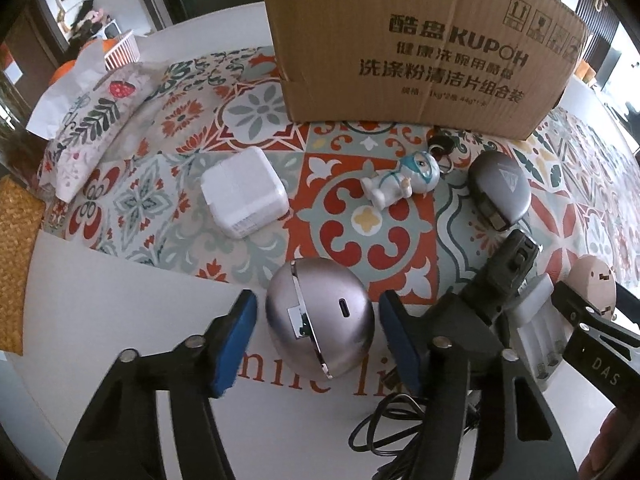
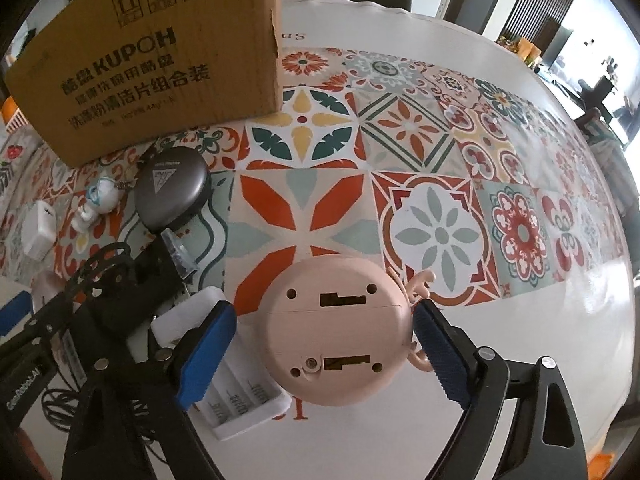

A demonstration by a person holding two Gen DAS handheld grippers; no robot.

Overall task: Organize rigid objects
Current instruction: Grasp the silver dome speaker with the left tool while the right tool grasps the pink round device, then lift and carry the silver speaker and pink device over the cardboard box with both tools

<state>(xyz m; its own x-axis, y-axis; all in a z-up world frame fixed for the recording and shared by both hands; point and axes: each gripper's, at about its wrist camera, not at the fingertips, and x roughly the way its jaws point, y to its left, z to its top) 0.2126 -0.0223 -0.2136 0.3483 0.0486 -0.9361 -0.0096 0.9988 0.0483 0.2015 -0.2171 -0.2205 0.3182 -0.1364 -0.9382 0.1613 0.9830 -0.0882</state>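
Left fingers: parted, blue pads either side of the silver shell; a slim gap shows at each pad, so no grip.
Silver shell: rounded metal case, a port on its side, seam running across it; sits on the white near edge of the counter, just off the patterned cloth.
Right fingers: parted, straddling the pink disc; the right pad sits against its rim, the left pad stands clear.
Pink disc: round, underside up with two slots and screw holes, small curled pegs at its right side; lies at the cloth's near edge.
Charger: white battery tray, just left of the pink disc, partly under the left pad of the right fingers.
Cable: black, coiled on the counter's near edge under the left fingers.
Grey case: dark oval with a triangle mark, on the cloth behind the charger.
Figurine: small white-and-teal doll on its side, with a key ring, between the grey case and the adapter.
Adapter: white cube, on the cloth toward the left.
Box: cardboard, printed KUPOH, stands upright on the cloth behind the small things.
Pouch: floral fabric, far left edge of the cloth.
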